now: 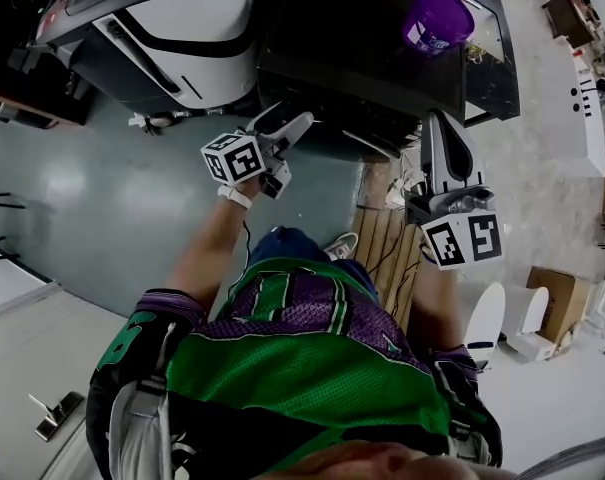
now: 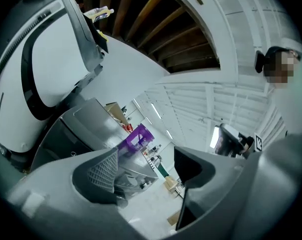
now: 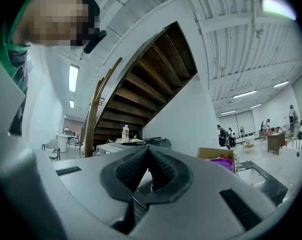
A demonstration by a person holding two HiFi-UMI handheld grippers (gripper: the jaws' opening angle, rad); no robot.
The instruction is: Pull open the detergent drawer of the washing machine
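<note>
The dark washing machine (image 1: 362, 63) stands ahead of me in the head view, with a purple basket (image 1: 437, 18) on its top. I cannot make out its detergent drawer in any view. My left gripper (image 1: 282, 128) hangs short of the machine's front left corner, open, with nothing between its fingers. In the left gripper view the same gripper (image 2: 146, 169) frames the grey machine (image 2: 76, 129) and the purple basket (image 2: 138, 136) farther off. My right gripper (image 1: 435, 123) sits at the machine's right front, shut and empty. In the right gripper view its pads (image 3: 163, 166) meet.
A white and black appliance (image 1: 162, 28) stands to the left of the washing machine. Wooden slats (image 1: 387, 238) and cables lie on the floor by my feet. A cardboard box (image 1: 562, 303) and white parts sit at the right. A wooden staircase (image 3: 141, 99) rises behind.
</note>
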